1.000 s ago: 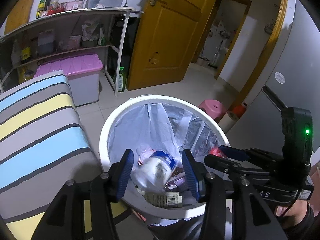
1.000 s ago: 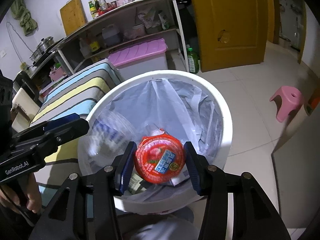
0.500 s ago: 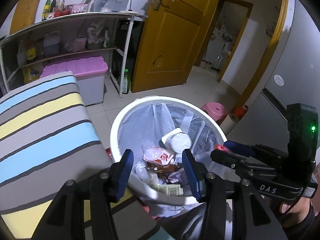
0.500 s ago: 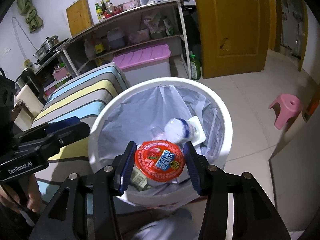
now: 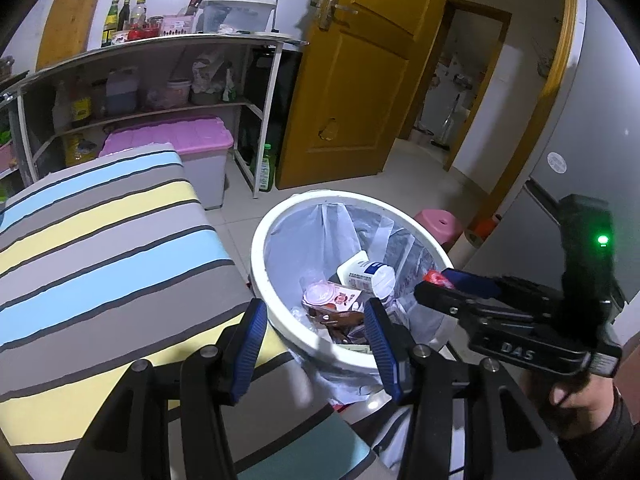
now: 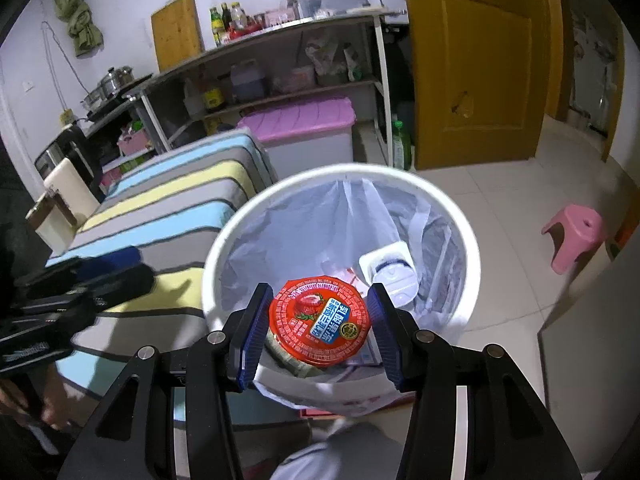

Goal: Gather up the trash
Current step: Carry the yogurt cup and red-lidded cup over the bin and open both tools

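Red foil lid of a round cup (image 6: 319,320) sits clamped in the right gripper (image 6: 318,330) over the bin (image 6: 472,280), while the left gripper (image 5: 316,346), jaws apart, seemingly empty, hangs at 7 o'clock.

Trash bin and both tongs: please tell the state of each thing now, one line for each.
Trash bin: upright, lined with a bag, partly filled.
Left tongs: open, holding nothing.
Right tongs: shut on the red-lidded cup, over the bin.
White bottle: lying inside the bin.
Yellow door: closed.
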Action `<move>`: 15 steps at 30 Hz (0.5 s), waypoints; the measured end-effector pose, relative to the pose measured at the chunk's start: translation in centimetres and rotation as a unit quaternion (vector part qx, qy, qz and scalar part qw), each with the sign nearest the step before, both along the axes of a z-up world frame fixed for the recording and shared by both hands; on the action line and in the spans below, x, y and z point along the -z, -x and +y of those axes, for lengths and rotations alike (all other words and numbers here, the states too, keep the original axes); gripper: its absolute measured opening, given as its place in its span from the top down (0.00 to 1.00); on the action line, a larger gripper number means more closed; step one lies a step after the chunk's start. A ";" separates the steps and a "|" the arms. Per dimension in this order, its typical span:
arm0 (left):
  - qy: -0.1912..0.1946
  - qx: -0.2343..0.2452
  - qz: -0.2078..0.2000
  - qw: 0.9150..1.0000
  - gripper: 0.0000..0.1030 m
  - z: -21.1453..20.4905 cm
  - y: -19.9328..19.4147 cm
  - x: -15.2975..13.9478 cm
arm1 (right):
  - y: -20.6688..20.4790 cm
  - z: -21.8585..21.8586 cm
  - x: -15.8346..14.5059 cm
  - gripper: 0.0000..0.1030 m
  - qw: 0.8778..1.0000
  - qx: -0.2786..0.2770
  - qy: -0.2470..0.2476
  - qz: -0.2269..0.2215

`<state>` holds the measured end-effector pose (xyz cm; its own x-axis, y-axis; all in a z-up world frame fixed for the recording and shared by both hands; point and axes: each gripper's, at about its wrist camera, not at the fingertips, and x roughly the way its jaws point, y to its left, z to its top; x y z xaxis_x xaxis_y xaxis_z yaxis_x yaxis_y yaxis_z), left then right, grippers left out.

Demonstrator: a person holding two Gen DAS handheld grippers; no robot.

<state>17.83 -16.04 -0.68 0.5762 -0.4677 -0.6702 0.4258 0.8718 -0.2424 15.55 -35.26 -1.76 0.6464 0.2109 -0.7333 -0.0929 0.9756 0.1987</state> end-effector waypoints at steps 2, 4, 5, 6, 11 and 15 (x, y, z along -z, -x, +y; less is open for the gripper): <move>-0.001 -0.002 -0.001 1.000 0.51 0.1 0.0 -0.1 | -0.2 0.1 0.4 0.49 1.000 -0.001 -0.005 0.003; -0.001 -0.004 -0.002 1.000 0.51 0.3 0.1 -0.2 | -0.1 0.1 0.4 0.42 1.000 -0.003 -0.009 0.000; -0.001 -0.005 -0.002 1.000 0.51 0.3 0.1 -0.2 | 0.0 0.1 0.3 0.41 1.000 -0.003 -0.009 -0.003; -0.001 -0.005 -0.003 1.000 0.51 0.3 0.2 -0.2 | 0.1 0.2 0.2 0.41 1.000 -0.004 -0.008 -0.005; 0.000 -0.007 -0.005 1.000 0.51 0.4 0.8 -0.3 | 0.9 0.1 -0.5 0.41 1.000 -0.001 -0.004 -0.013; -0.003 -0.009 -0.010 1.000 0.51 0.8 1.8 -0.3 | 2.1 0.4 -1.6 0.41 1.000 0.000 0.001 -0.024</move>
<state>16.05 -15.25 -0.35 0.5978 -0.4534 -0.6611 0.4147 0.8807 -0.2290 13.45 -34.83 -0.18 0.6810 0.2096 -0.7016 -0.1023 0.9760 0.1923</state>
